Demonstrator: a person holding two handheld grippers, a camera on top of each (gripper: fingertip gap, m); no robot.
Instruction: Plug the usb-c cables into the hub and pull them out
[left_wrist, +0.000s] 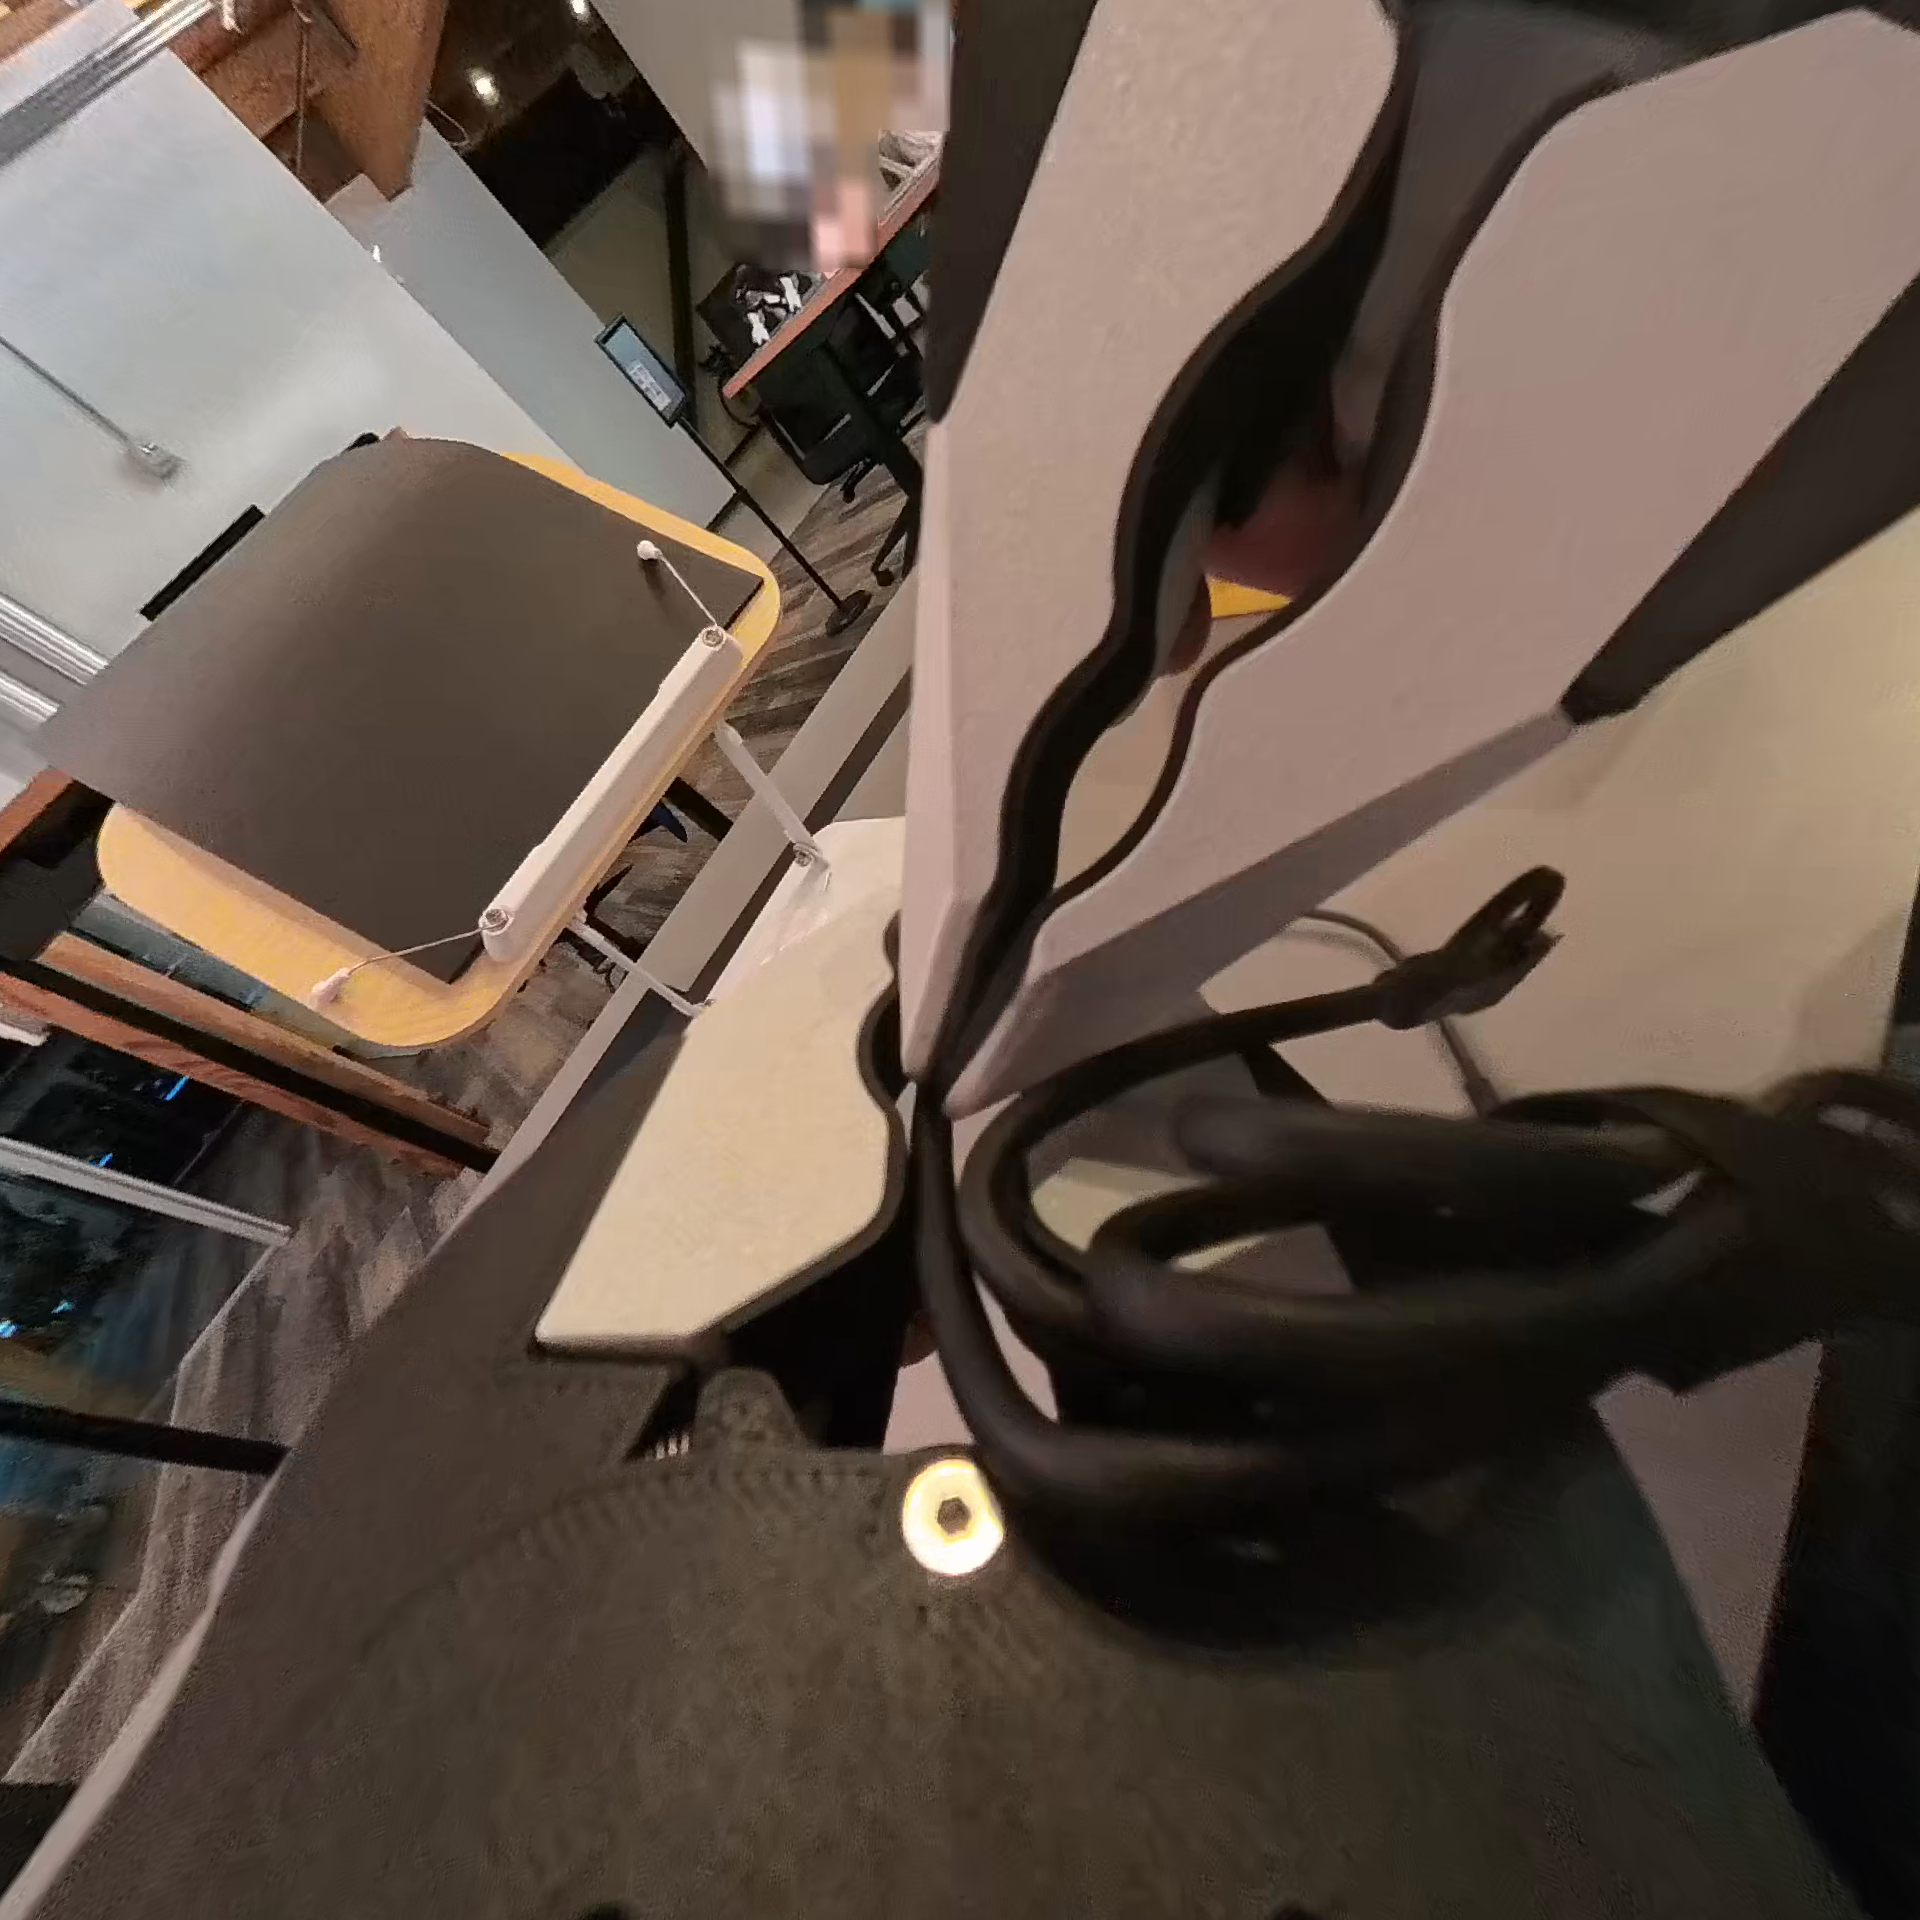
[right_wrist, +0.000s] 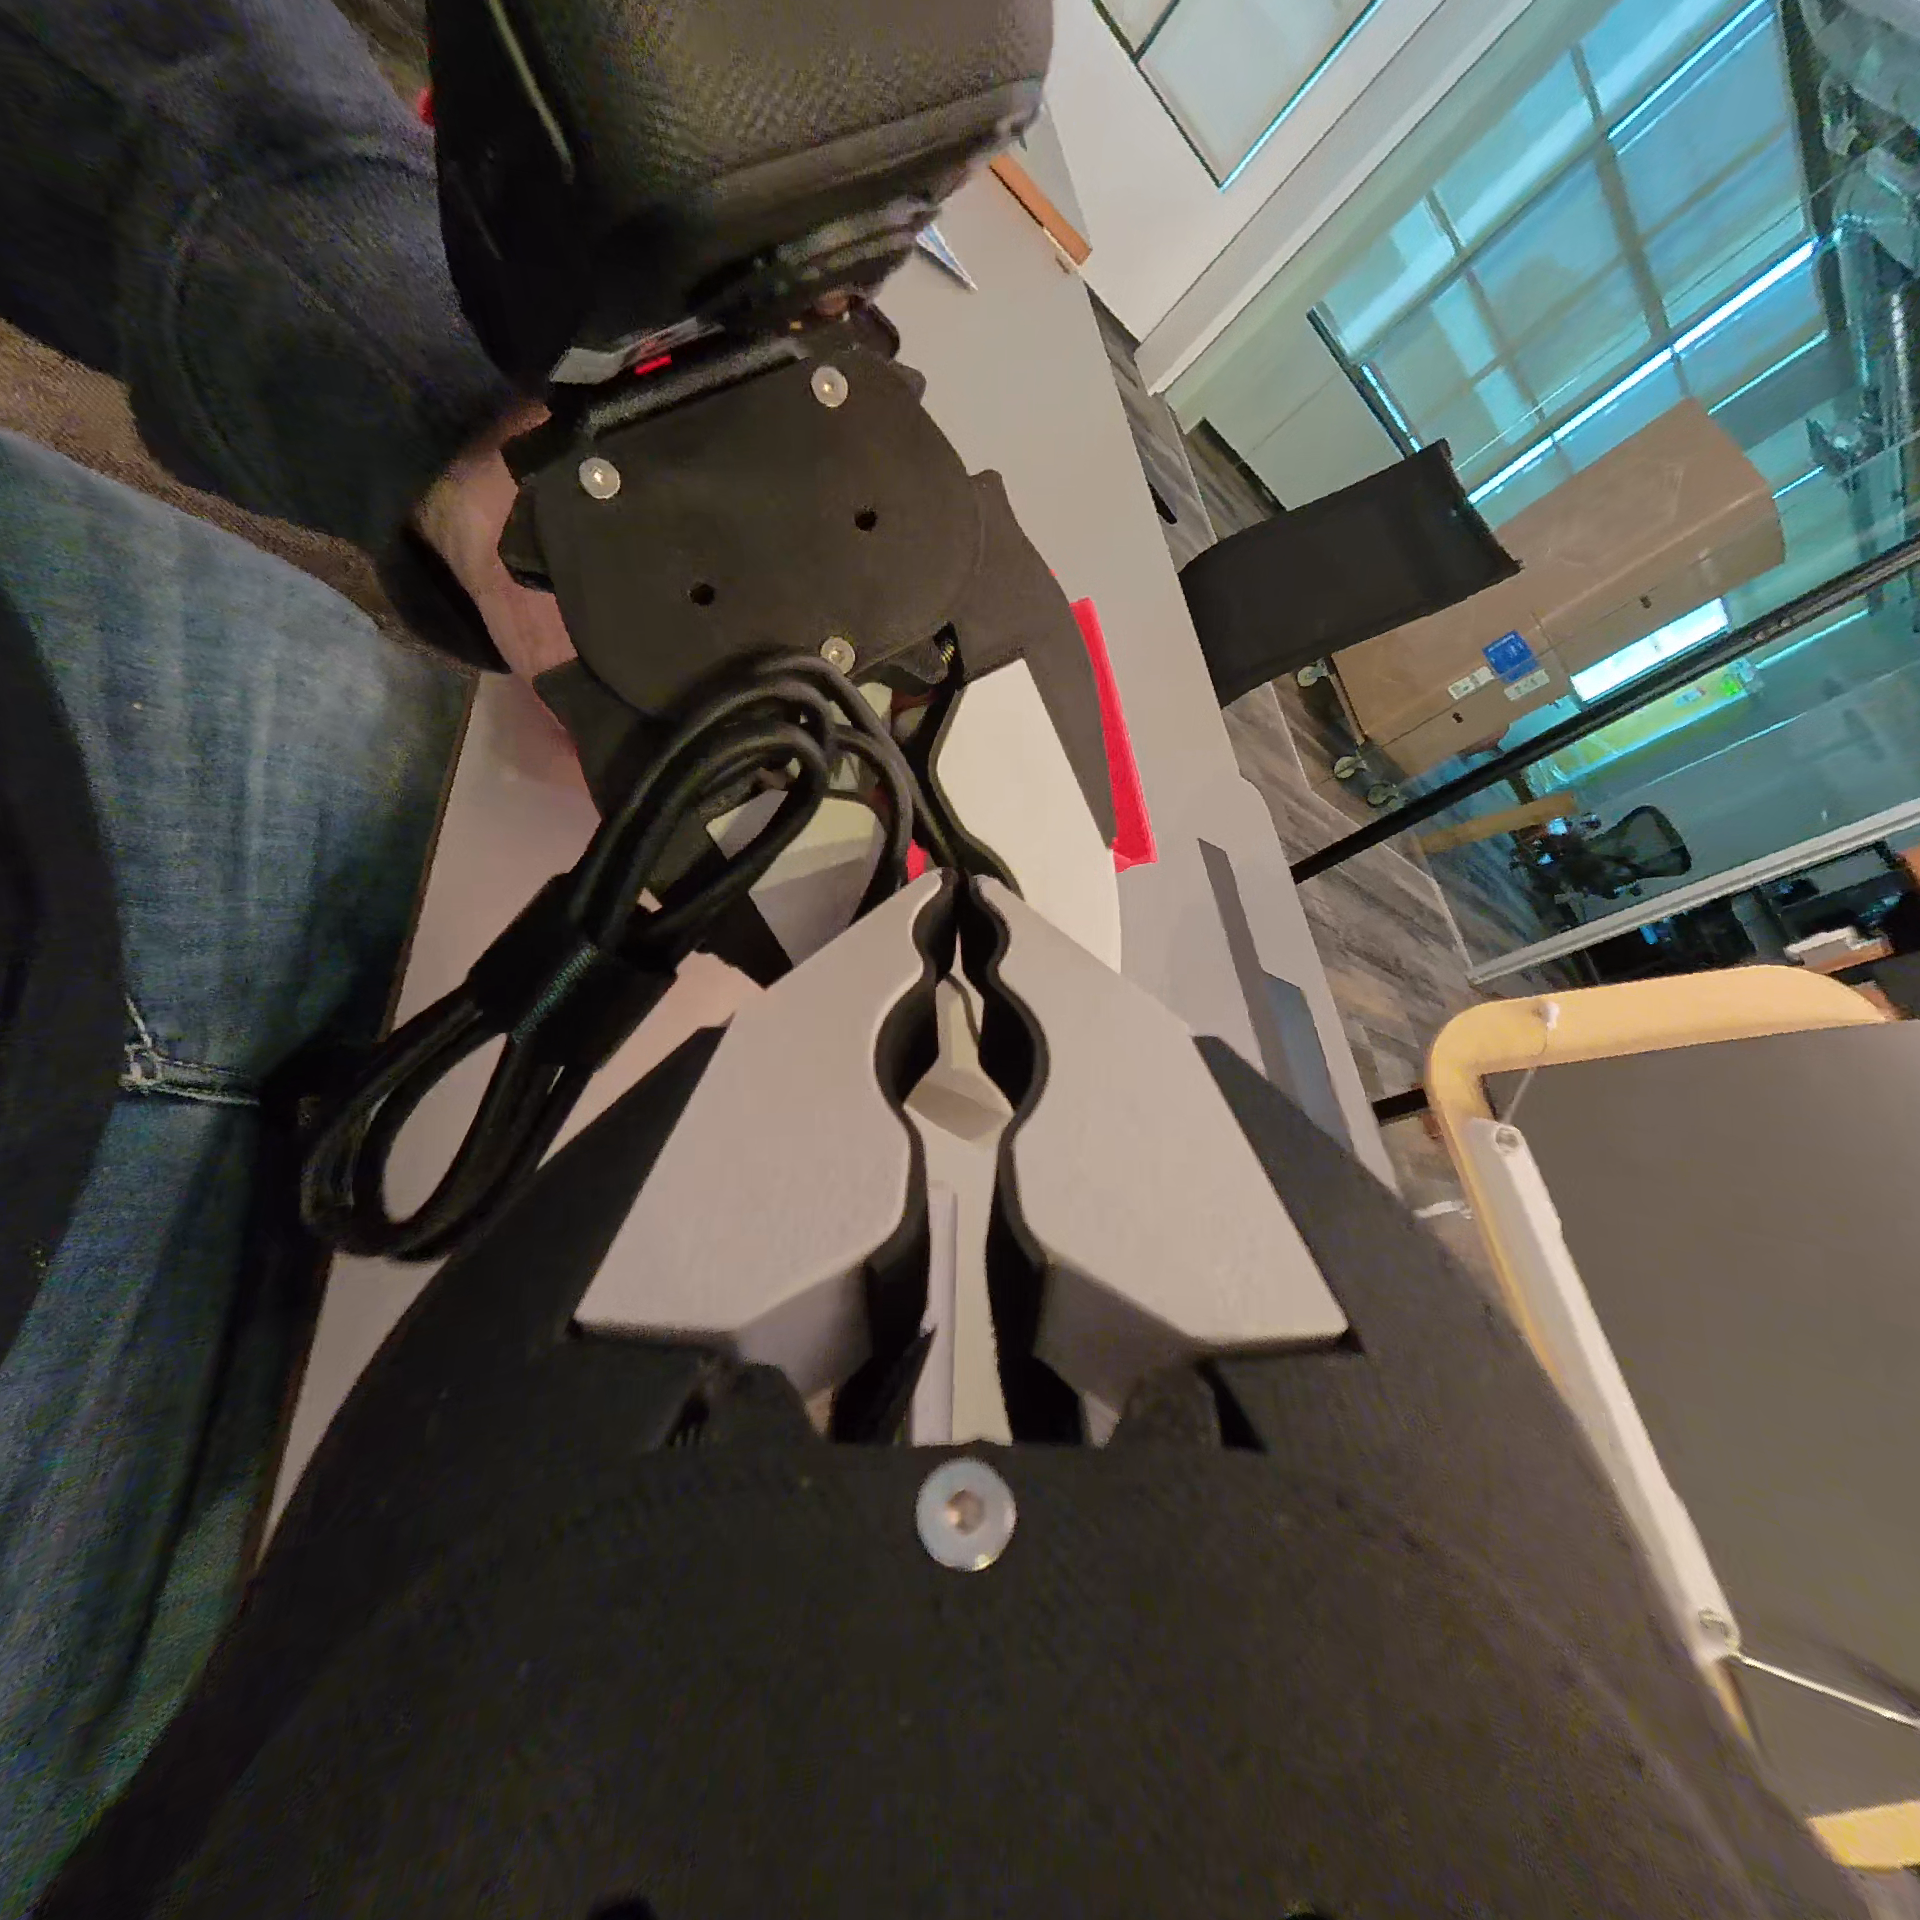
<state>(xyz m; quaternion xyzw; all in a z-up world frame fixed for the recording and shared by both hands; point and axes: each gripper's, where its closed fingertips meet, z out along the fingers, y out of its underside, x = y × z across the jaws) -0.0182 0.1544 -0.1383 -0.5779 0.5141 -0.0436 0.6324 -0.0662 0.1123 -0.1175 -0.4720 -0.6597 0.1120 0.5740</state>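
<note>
In the right wrist view my right gripper (right_wrist: 954, 891) is shut on a small grey hub (right_wrist: 961, 1096), which shows in the wavy gap between its white fingers (right_wrist: 790, 1143). My left gripper (right_wrist: 930, 831) faces it tip to tip, shut on a black usb-c cable at the plug end. The rest of the cable hangs as a tied coil (right_wrist: 488, 1049). In the left wrist view the cable (left_wrist: 940, 1226) runs between my left gripper's (left_wrist: 920, 1138) jaws, and the coil (left_wrist: 1351, 1278) hides one finger. The right gripper's fingers (left_wrist: 1060, 499) fill the top. I cannot tell whether the plug is seated.
Both grippers hover over a white table (right_wrist: 488, 810). A person's jeans (right_wrist: 156, 935) are at its left edge. A red piece (right_wrist: 1117, 727) shows beside the left gripper. A second table with a black mat (left_wrist: 395, 665) and a white bar (left_wrist: 613, 800) stands across the aisle. Across from one pair of fingers to the other is roughly 6 cm.
</note>
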